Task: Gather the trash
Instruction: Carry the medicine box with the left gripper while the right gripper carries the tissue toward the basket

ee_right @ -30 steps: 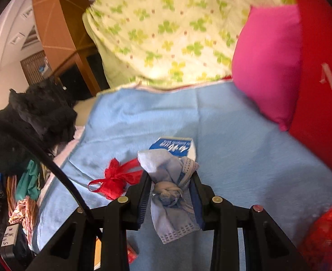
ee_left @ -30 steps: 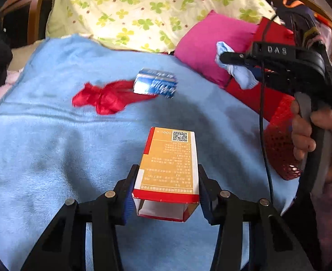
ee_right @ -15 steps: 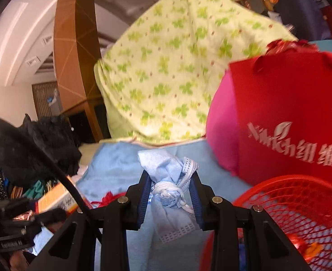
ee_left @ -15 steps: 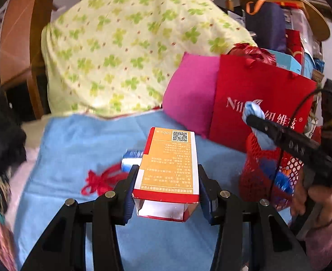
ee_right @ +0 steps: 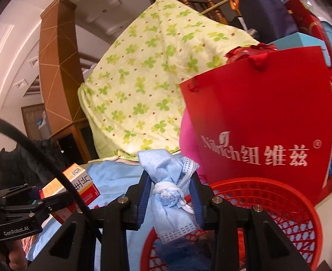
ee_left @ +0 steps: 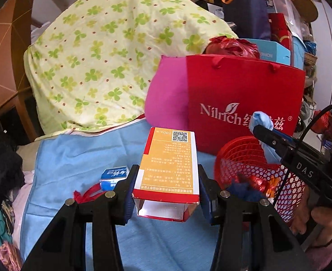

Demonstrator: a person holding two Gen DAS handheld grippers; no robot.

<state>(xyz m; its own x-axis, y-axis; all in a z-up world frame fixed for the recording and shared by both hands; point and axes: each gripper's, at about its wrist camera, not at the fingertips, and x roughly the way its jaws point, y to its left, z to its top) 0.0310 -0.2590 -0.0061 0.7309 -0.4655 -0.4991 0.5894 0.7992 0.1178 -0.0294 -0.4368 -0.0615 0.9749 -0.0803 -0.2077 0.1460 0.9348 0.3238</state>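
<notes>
My left gripper (ee_left: 166, 187) is shut on an orange and red carton (ee_left: 169, 164), held above the blue blanket (ee_left: 75, 158). The same carton (ee_right: 75, 183) shows at the left of the right wrist view. My right gripper (ee_right: 170, 194) is shut on a knotted blue face mask (ee_right: 169, 192), which hangs over the near rim of the red mesh basket (ee_right: 278, 194). The basket (ee_left: 245, 158) holds several bits of trash. A blue and white packet (ee_left: 114, 175) and a red ribbon (ee_left: 87, 194) lie on the blanket behind my left fingers.
A red Nilrich paper bag (ee_left: 245, 99) stands right behind the basket, with a pink cushion (ee_left: 166, 97) beside it. A clover-print quilt (ee_left: 107, 67) is piled at the back. Dark clothes (ee_left: 1, 169) lie at the left edge.
Both grippers rose and swung right, from over the blanket toward the basket. The mask now hangs over the basket's rim. The carton is still in the left grip.
</notes>
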